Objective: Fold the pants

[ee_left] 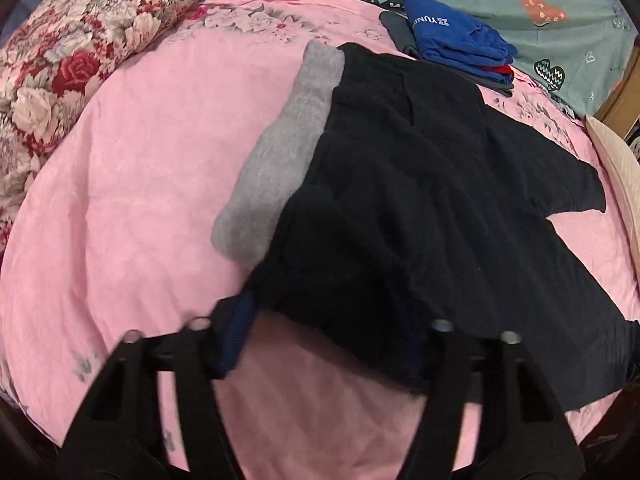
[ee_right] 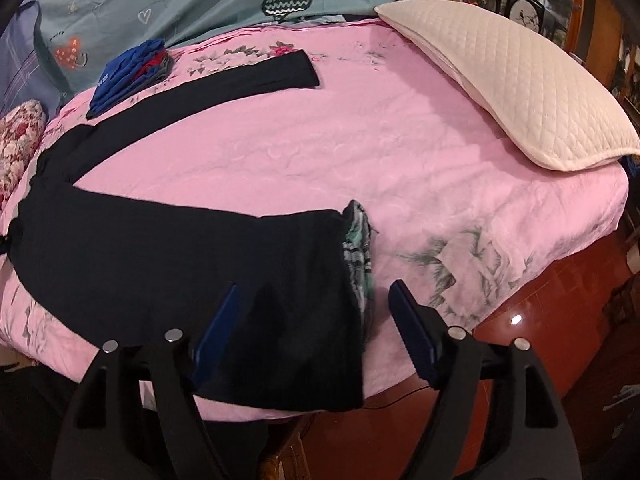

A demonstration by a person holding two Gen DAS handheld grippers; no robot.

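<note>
Spread right gripper (ee_right: 312, 320) astride pants (ee_right: 160, 248)

Both black two-finger grippers reach forward, low. The left gripper (ee_left: 324, 340) has its jaws spread wide (blurred); the right gripper (ee_right: 316, 304) is spread as well.

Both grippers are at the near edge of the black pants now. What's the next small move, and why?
Probably close the right gripper on the near leg's hem: its jaws stand open astride that edge of the black pants, which lie spread in a V with the far leg apart. The left gripper likewise looks open at the waist.
</note>
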